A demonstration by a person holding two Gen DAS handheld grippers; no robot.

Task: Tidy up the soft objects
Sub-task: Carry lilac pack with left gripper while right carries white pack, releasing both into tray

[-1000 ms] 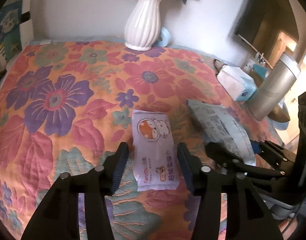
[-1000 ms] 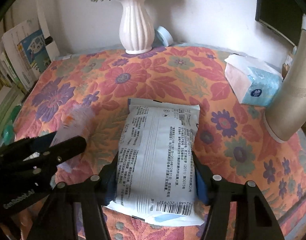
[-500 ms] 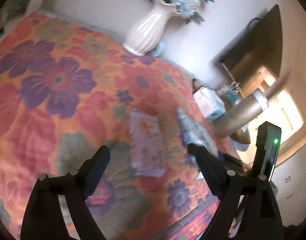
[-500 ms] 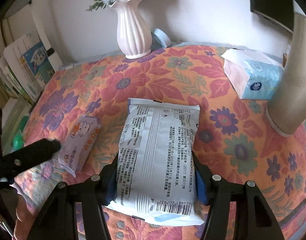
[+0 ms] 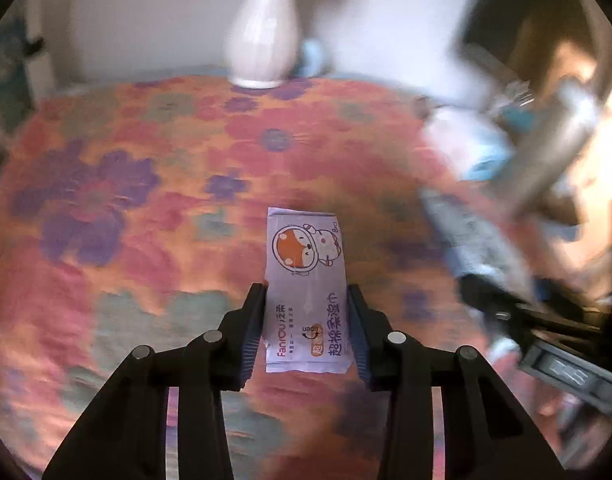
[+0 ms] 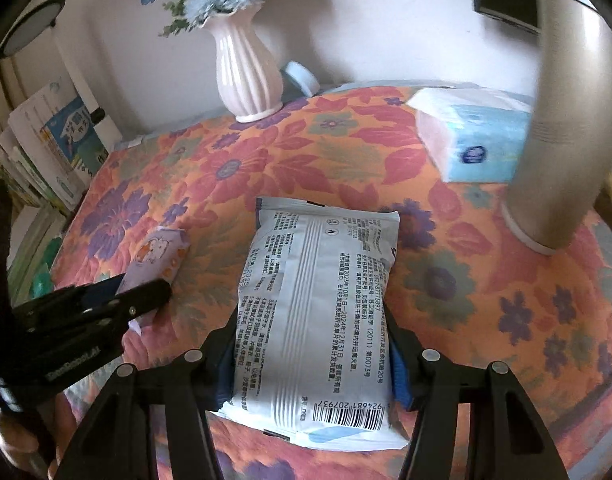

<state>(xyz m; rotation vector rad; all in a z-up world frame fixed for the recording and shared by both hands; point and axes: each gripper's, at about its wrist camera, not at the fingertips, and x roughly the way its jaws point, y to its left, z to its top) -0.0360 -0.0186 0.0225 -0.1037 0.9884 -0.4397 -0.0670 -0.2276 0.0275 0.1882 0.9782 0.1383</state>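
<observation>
A small lilac wipes pack [image 5: 306, 280] with a cartoon fox lies on the floral cloth; my left gripper [image 5: 306, 324] is shut on its near half, both pads against its sides. It also shows in the right wrist view [image 6: 158, 256], with the left gripper [image 6: 142, 292] on it. My right gripper [image 6: 312, 356] is shut on a large white wipes pack [image 6: 318, 312] printed with text and a barcode. That large pack shows blurred at the right of the left wrist view [image 5: 474, 236].
A white ribbed vase [image 6: 246, 76] with blue flowers stands at the back by the wall. A blue-and-white tissue pack [image 6: 474, 136] and a tall metal cylinder [image 6: 562, 120] stand at the right. Books [image 6: 54, 148] lean at the left edge of the floral cloth [image 6: 346, 152].
My left gripper was wide open and raised half a second ago; it has come back down and shut on the small lilac pack. The right gripper keeps its hold on the large pack.
</observation>
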